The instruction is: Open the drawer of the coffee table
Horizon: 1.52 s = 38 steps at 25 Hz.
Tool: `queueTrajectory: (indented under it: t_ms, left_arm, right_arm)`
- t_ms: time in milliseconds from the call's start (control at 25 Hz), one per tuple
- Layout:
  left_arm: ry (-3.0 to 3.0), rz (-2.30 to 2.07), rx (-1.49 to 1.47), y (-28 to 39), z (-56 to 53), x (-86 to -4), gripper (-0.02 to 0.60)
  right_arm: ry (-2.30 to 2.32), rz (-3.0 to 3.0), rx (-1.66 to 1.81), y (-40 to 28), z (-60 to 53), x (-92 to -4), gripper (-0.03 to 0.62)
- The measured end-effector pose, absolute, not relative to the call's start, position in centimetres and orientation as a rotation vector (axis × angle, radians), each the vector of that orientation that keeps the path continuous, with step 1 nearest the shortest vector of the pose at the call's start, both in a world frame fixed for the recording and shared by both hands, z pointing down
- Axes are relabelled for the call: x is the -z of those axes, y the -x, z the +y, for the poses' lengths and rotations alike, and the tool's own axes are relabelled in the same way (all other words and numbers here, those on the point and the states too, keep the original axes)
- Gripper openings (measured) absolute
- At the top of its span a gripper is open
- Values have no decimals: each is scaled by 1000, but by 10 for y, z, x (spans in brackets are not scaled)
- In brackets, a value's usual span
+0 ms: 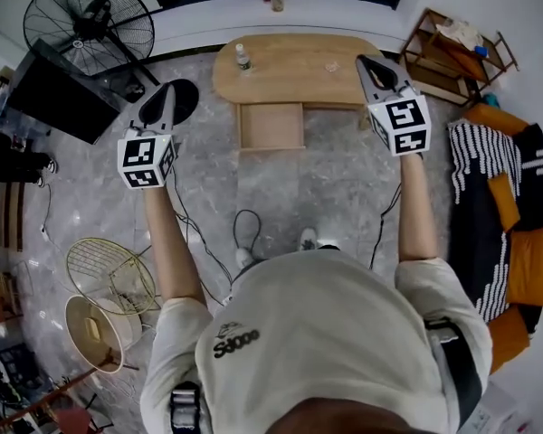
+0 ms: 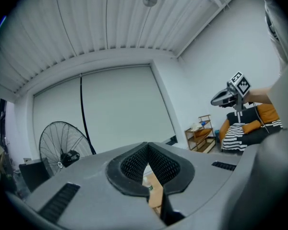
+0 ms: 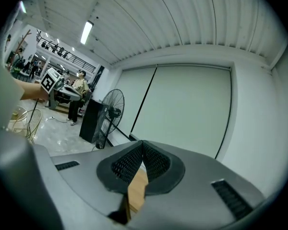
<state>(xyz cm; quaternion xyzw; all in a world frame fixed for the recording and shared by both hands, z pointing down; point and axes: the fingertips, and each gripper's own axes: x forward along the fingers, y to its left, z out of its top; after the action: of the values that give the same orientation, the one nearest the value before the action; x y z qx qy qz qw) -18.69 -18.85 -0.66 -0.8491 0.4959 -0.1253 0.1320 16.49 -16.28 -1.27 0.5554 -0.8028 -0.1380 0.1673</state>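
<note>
The wooden coffee table (image 1: 294, 78) stands ahead of me in the head view. Its drawer (image 1: 271, 127) sticks out from the front edge, with its inside showing. My left gripper (image 1: 169, 90) is held up to the left of the table, well away from the drawer, shut and empty. My right gripper (image 1: 366, 61) hangs over the table's right end, also shut and empty. In the left gripper view the jaws (image 2: 147, 148) meet, and the right gripper (image 2: 230, 94) shows at the right. The right gripper view shows its jaws (image 3: 142, 145) closed together, with a strip of wood (image 3: 137, 190) below them.
A bottle (image 1: 242, 57) and a small glass (image 1: 331, 65) stand on the table. A standing fan (image 1: 89, 21) and a black box (image 1: 63, 93) are at the left, a wooden shelf (image 1: 452, 52) and a sofa (image 1: 507, 233) at the right. A cable (image 1: 244, 233) and a wire fan guard (image 1: 109, 274) lie on the floor.
</note>
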Motion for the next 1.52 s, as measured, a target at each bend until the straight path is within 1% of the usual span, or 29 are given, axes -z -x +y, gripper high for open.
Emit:
queueTrajectory:
  t_ms: [240,480,720,920,1520]
  left_arm:
    - [2538,1342,342,216,-172,2,18]
    - [2543,1274,347,247,-163,5,18]
    - [2541,1259,343,265,-162,6,18]
    - [2533,1249,321,269,-157,10,18]
    - [2529,1235,291,263,-154,19,18]
  right_arm:
    - [-1618,-2288,356,-117,-142,13,6]
    - [-1644,-2265,390,-70,-128,23,6]
    - [-1645,-2224,446,-42,-116,31,6]
    - [-1618,-2232,461,-30,-107,34,6]
    - [-1608,-2215,475,-30,-113,37,5]
